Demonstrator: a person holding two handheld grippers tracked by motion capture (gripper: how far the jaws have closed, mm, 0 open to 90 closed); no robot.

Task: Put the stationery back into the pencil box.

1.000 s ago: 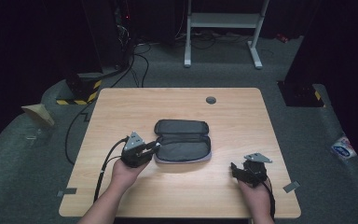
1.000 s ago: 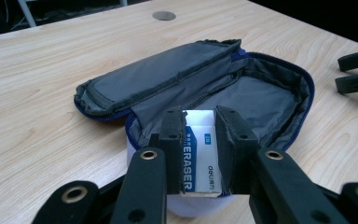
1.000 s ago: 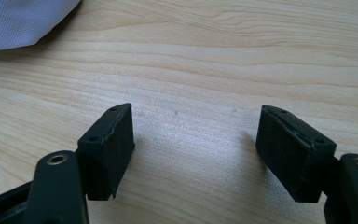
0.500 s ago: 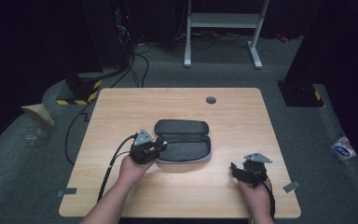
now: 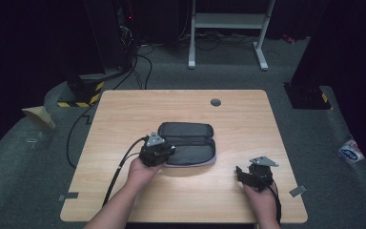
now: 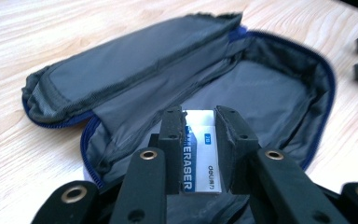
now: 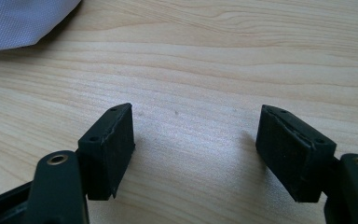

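High view looks down over the whole table [image 5: 124, 114]; left gripper view sits close over the open pouch [image 6: 279, 88], shared with it.

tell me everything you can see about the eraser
The eraser is a small white block in a white and blue paper sleeve printed ERASER, with a small blue 2B mark. The left gripper is shut on its two sides, holding it over the grey lining of the open pencil case.

Grey pencil case [image 6: 177, 60] with blue zip, white-and-blue eraser [image 6: 200, 149], light wood-grain table [image 5: 248, 119]
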